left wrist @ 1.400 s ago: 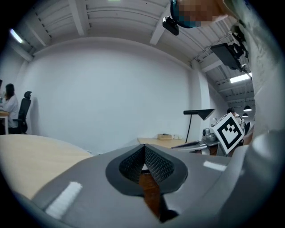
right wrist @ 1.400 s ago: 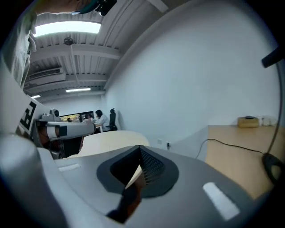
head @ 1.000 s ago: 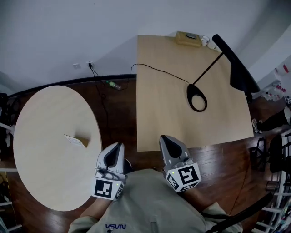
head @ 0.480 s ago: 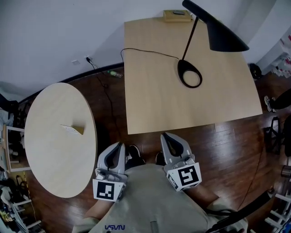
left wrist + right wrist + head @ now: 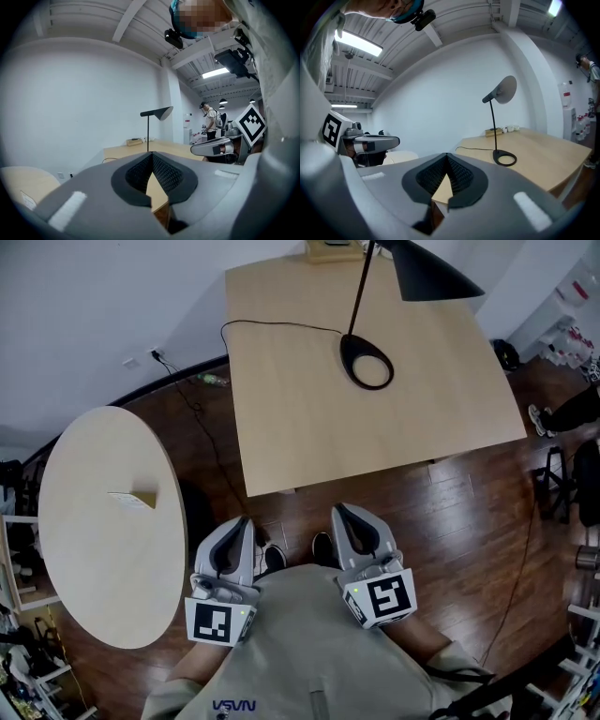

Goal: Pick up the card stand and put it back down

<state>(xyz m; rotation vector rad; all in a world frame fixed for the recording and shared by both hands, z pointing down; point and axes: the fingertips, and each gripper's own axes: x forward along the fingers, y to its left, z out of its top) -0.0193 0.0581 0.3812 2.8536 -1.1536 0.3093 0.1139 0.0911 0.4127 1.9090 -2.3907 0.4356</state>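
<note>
The card stand [image 5: 132, 500], a small tan wedge holding a white card, sits on the round pale table [image 5: 84, 549] at the left of the head view. My left gripper [image 5: 246, 522] is held close to my body over the dark wood floor, well to the right of the stand. Its jaws meet at the tip [image 5: 152, 155] with nothing between them. My right gripper [image 5: 339, 513] hangs beside it, also shut and empty [image 5: 447, 157]. Each gripper shows in the other's view: the right gripper [image 5: 220, 147] and the left gripper [image 5: 370, 143].
A square wooden table [image 5: 309, 427] stands ahead, carrying a black desk lamp [image 5: 424, 273] with a ring base [image 5: 367, 363], its cable, and a small box [image 5: 328, 251] at the far edge. Cluttered shelves line the left and right edges. Another person [image 5: 212, 123] stands far off.
The head view has swung: the square table and lamp have slid left and up, and the round table sits more to the left. Both grippers stay shut near my torso.
</note>
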